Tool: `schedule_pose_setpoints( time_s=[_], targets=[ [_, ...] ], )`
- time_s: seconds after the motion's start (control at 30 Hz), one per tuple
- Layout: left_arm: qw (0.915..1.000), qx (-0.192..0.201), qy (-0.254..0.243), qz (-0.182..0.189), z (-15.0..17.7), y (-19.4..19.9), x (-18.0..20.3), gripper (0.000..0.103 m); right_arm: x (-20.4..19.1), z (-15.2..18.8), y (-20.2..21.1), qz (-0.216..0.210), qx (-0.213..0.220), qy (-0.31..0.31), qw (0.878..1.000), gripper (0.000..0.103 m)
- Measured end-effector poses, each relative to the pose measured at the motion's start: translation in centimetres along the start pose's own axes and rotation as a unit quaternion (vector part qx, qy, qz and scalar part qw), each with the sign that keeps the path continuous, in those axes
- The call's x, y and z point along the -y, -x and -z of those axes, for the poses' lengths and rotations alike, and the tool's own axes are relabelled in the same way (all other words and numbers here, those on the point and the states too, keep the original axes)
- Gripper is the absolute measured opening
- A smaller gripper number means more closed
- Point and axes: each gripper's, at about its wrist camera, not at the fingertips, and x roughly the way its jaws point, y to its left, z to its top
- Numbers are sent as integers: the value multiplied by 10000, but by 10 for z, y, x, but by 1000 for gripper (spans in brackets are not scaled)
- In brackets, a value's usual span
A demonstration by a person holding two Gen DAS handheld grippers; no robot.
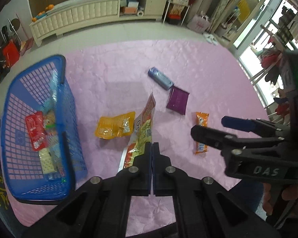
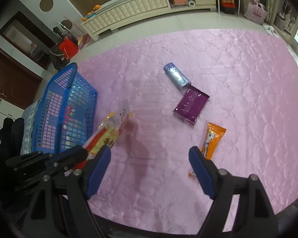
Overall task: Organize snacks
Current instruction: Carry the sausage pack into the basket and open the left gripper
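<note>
The basket (image 1: pixel 39 130) stands at the left of the counter (image 1: pixel 119 69). To the basket's right lie four snack packets (image 1: pixel 115 127), well apart from it.

Left gripper (image 1: pixel 152 148): black plastic frame w/ silver screws, blue pads on fingers (image 1: pixel 148 170). Right gripper (image 2: pixel 150 154): same build; white "DAS" lettering on its body, green LED.
</note>
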Motion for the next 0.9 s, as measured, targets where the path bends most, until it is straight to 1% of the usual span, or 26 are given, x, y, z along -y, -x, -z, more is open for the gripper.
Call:
schedule_pose_setpoints(
  time_s=[0.13, 0.3, 0.5, 0.67, 0.73, 0.8, 0.9],
  targets=[
    [9997, 248, 39, 53, -1, 24, -7, 0, -14, 1, 6, 40, 34, 55, 10000, 84],
    [9989, 458, 101, 80, 1, 49, -14, 0, -33, -2, 10, 80, 72, 188, 9998, 84],
    [9978, 654, 127, 52, -4, 75, -28, 0, -59, -16, 13, 22, 76, 366, 9993, 84],
    [9956, 908, 220, 39, -11, 99, -41, 0, -85, -30, 17, -1, 148, 589, 9982, 84],
    [9949, 983, 247, -11, -12, 107, -49, 0, -93, -33, 14, -32, 130, 642, 9978, 84],
    [9943, 1026, 243, -145, -13, 112, -60, 0, -100, -35, 7, -61, 70, 696, 9975, 84],
    [9937, 1024, 371, -256, -14, 112, -77, 0, -108, -37, -8, 20, -84, 789, 9968, 84]
  ],
)
